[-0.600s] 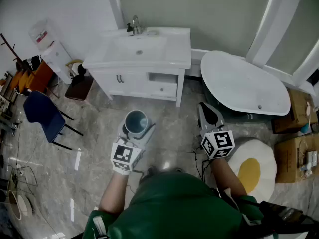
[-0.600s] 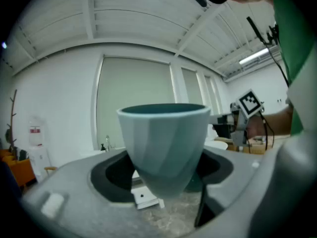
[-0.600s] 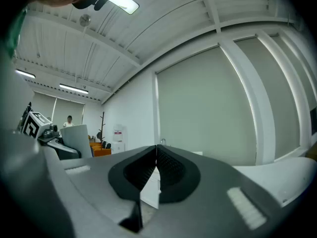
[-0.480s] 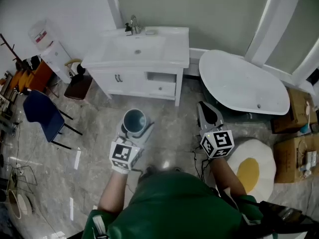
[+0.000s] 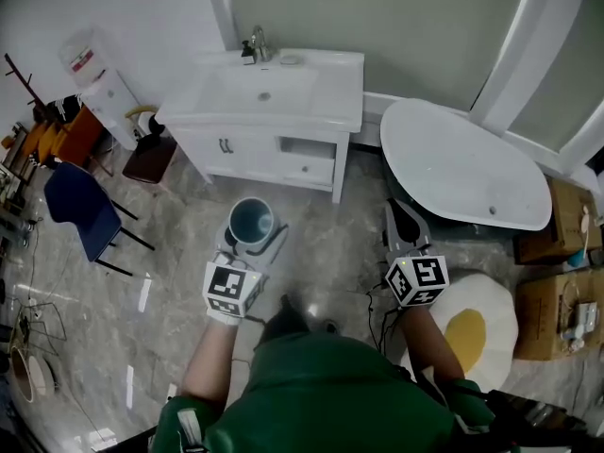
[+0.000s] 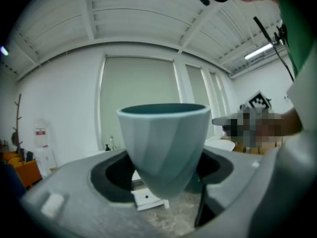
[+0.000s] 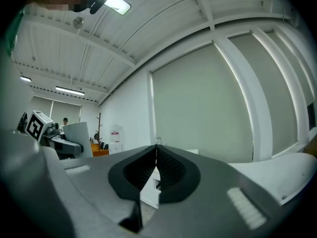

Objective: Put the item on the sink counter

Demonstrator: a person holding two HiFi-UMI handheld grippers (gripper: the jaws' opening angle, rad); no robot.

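Note:
A pale blue-green faceted cup (image 5: pixel 251 221) stands upright between the jaws of my left gripper (image 5: pixel 253 234), which is shut on it; in the left gripper view the cup (image 6: pixel 166 143) fills the middle, its dark teal inside facing up. I hold it over the floor, in front of the white sink counter (image 5: pixel 326 102) with its basin (image 5: pixel 260 88) and tap (image 5: pixel 257 43). My right gripper (image 5: pixel 404 225) is shut and holds nothing; its dark pads (image 7: pixel 168 170) meet at the tips.
A white bathtub (image 5: pixel 462 163) lies to the right of the vanity. A blue chair (image 5: pixel 80 217) and a water dispenser (image 5: pixel 99 88) stand at the left. A fried-egg cushion (image 5: pixel 477 324) and cardboard boxes (image 5: pixel 562 295) sit at the right on the marble floor.
The view has shifted slightly; both grippers sit a little lower in the picture, and the cup stays held in the left one.

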